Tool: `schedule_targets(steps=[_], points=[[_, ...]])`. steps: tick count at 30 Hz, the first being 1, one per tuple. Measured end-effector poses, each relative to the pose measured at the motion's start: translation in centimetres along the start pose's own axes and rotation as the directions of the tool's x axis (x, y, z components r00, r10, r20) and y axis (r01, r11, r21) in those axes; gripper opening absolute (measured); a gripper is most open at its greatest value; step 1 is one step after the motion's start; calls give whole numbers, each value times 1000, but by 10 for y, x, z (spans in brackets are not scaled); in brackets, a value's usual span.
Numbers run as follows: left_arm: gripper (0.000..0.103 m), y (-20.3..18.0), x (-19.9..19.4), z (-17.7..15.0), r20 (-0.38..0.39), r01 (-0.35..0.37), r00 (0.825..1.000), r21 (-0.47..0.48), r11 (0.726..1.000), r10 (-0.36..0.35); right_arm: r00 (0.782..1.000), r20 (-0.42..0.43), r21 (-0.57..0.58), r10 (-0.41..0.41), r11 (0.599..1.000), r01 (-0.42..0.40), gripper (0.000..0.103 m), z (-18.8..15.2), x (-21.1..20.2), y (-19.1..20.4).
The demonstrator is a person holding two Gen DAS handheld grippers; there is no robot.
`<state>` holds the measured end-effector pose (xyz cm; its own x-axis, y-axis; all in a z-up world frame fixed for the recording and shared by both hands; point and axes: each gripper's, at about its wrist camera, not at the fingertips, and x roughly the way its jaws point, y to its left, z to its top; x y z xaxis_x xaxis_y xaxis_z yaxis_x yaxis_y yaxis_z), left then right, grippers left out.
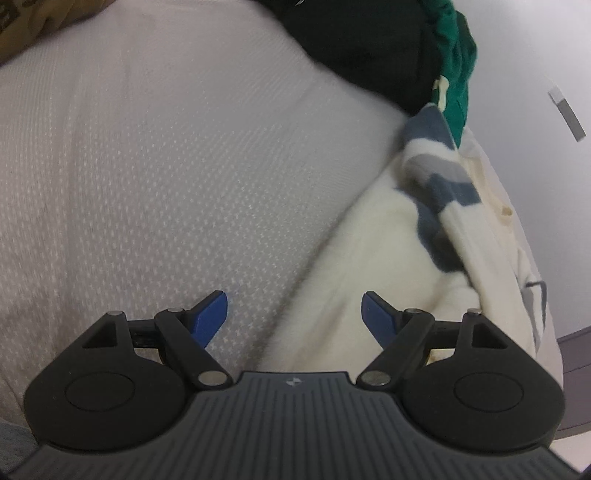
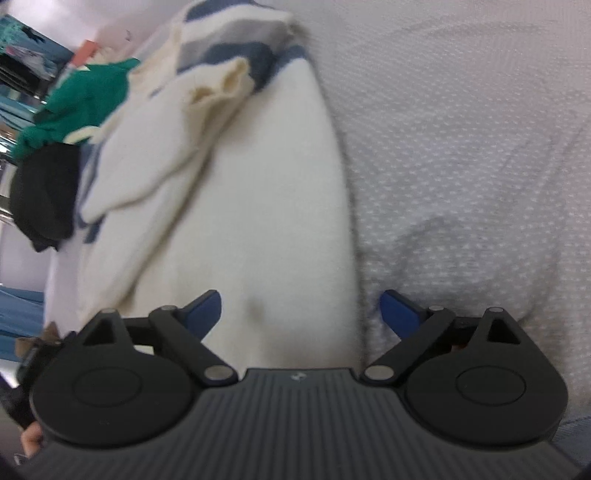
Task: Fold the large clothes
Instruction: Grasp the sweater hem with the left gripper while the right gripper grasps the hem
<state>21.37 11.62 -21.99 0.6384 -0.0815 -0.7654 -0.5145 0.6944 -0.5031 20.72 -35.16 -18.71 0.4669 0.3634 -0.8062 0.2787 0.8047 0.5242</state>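
Nearest in the left wrist view, the left gripper (image 1: 295, 317) fills the bottom of the frame with its jaws spread wide and its blue fingertips (image 1: 210, 317) pinching nothing. They hover over the line where the cream sweater (image 1: 354, 266) meets the white dotted bedsheet (image 1: 147, 166); the sheet shows through the left half of the gap and the sweater's edge through the right half.

The sweater runs from lower centre up toward the right of that frame, thick and lying in layers, and a band of blue and grey stripes (image 1: 432, 173) crosses it higher up. Beyond the stripes, at the upper right, a green garment (image 1: 456, 62) and a black garment (image 1: 365, 48) lie heaped together against the sweater's far end. A brown cloth (image 1: 26, 26) shows in the upper left corner.

In the right wrist view, the right gripper (image 2: 301, 314) likewise stands wide apart with nothing clamped. The sweater's long straight edge passes between the pads, the left pad over the cream knit and the right pad over the wrinkled sheet. The sweater stretches up the middle of the frame, a folded cream sleeve lying across it left of centre, with the striped band at the top. The green and black garments sit at the left edge beside it. No container shows in either view; every piece of clothing rests directly on the sheet.
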Motion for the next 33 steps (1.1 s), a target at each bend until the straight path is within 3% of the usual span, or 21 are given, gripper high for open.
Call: schedule_targets(steps=[3, 6, 9, 12, 14, 16, 17, 18, 22, 25, 30, 33], points=[[83, -3, 4, -2, -21, -9, 1000, 20, 1000, 9, 999, 14, -20, 50, 999, -49, 95, -2, -4, 2], [83, -8, 9, -5, -53, -13, 998, 46, 999, 15, 1000, -14, -54, 23, 998, -23, 95, -2, 2, 7], [82, -12, 13, -10, -93, -4, 996, 70, 998, 11, 998, -57, -46, 0, 999, -2, 82, 1, 13, 7], [80, -20, 16, -17, -141, 4, 990, 128, 992, 14, 996, -89, -65, -11, 998, 5, 78, 0, 21, 10], [61, -27, 16, -21, -158, -14, 987, 179, 984, 43, 995, -89, -97, -38, 995, 29, 50, -2, 22, 15], [25, -27, 13, -20, -165, -29, 984, 185, 982, 60, 996, -87, -117, -34, 993, 24, 27, -4, 19, 20], [14, -25, 11, -18, -174, -13, 984, 165, 986, 42, 996, -82, -115, -16, 993, 6, 22, -4, 14, 21], [10, -21, 7, -15, -187, 32, 982, 122, 992, -9, 998, -70, -110, 5, 994, -13, 21, -4, 7, 21], [9, -11, -29, -6, -147, 149, 979, 42, 988, -141, 991, 2, -107, 136, 985, -135, 17, 1, -30, 23], [8, -17, -70, -1, -84, 223, 973, 65, 973, -217, 971, 83, -152, 226, 965, -211, 16, 5, -62, 27], [8, -24, -125, -3, -16, 334, 943, 54, 941, -333, 926, 151, -165, 345, 933, -321, 15, 9, -109, 28], [8, -15, -161, -8, 10, 406, 913, 53, 912, -407, 901, 180, -171, 395, 914, -367, 15, 5, -138, 24]])
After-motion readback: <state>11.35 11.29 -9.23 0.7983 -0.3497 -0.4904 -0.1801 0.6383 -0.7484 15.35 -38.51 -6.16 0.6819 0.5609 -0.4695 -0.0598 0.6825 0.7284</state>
